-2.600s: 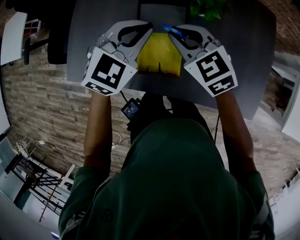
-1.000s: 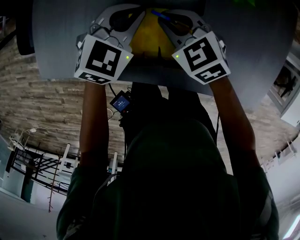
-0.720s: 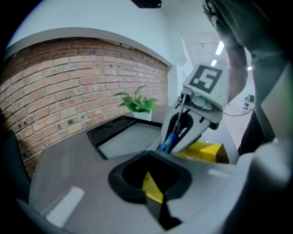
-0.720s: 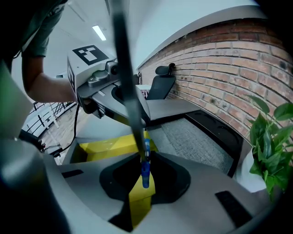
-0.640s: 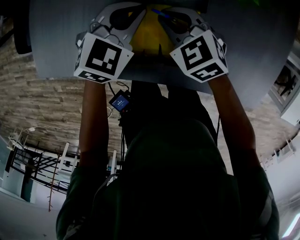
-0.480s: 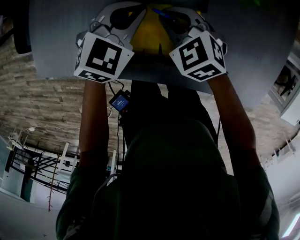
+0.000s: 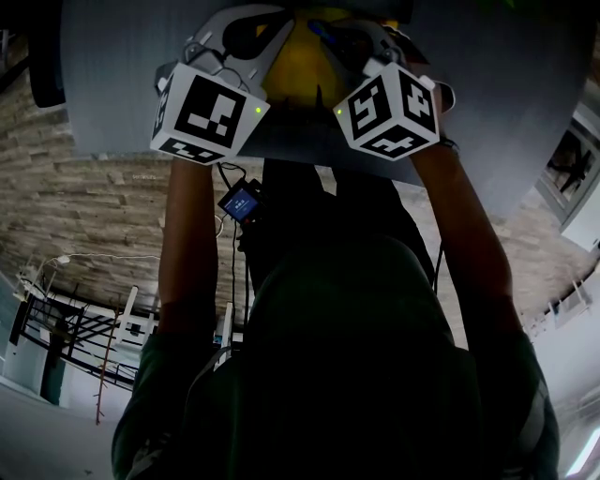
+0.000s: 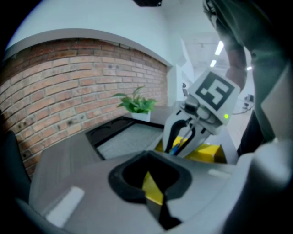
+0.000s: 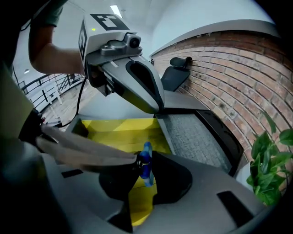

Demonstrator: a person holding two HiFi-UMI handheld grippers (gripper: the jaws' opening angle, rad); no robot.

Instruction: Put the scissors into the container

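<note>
A yellow open container (image 7: 295, 70) (image 9: 114, 132) (image 8: 208, 153) stands on the grey table between both grippers. My right gripper (image 9: 145, 157) (image 7: 317, 26) (image 8: 176, 147) is shut on the scissors (image 9: 145, 168), gripping them at the blue handle. Their grey blades (image 9: 82, 148) stick out to the left above the container's inside. The blue handle (image 7: 321, 31) also shows in the head view. My left gripper (image 8: 149, 157) (image 7: 284, 13) (image 9: 158, 109) is closed at the container's far corner, seemingly pinching a yellow strip of its wall.
A grey mat in a black tray (image 9: 194, 137) (image 8: 121, 139) lies beyond the container. A potted plant (image 8: 137, 104) (image 9: 270, 157) stands by the brick wall (image 8: 68, 87). A black chair (image 9: 176, 73) is at the table's far end. The table edge (image 7: 309, 155) runs close to the person's body.
My right gripper has rolled, turning its marker cube, and has sunk a little toward the container with the scissors. The left gripper has kept still.
</note>
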